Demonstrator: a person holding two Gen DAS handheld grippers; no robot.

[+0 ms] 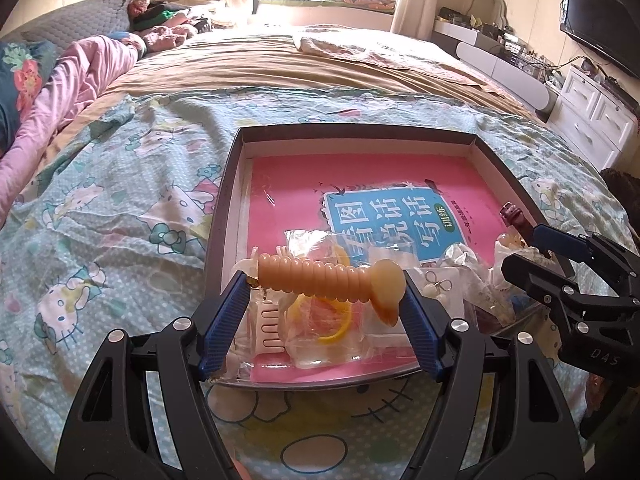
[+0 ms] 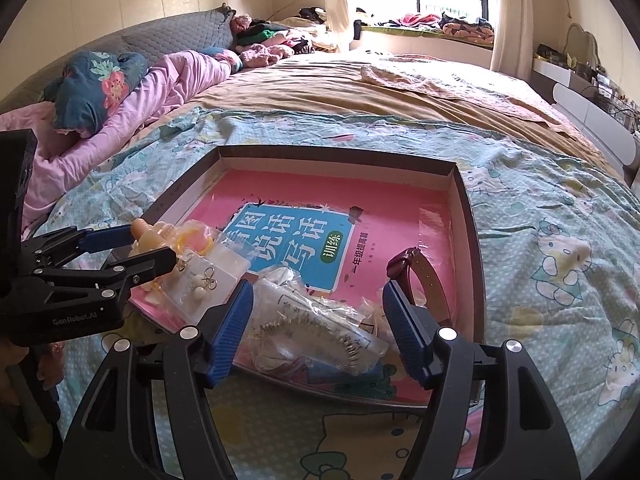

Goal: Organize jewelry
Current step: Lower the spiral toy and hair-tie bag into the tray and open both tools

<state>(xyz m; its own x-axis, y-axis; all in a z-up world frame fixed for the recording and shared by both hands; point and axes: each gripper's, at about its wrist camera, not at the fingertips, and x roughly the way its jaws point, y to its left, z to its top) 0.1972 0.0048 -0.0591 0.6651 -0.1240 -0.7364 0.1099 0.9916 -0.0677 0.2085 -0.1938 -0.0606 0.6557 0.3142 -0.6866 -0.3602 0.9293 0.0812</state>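
My left gripper [image 1: 326,284] clamps a ribbed amber bangle [image 1: 320,282] end to end between its blue pads, held above the near edge of the tray [image 1: 360,130]. My right gripper [image 2: 316,304] stands open over a clear bag [image 2: 320,328] of silver chain, pads clear of it. A maroon watch [image 2: 416,276] stands at its 1 o'clock, just beside the right pad. Earring cards [image 2: 204,280] lie at 10 o'clock. All sit on a pink book [image 2: 320,208] in the tray, on the bed [image 2: 540,240].
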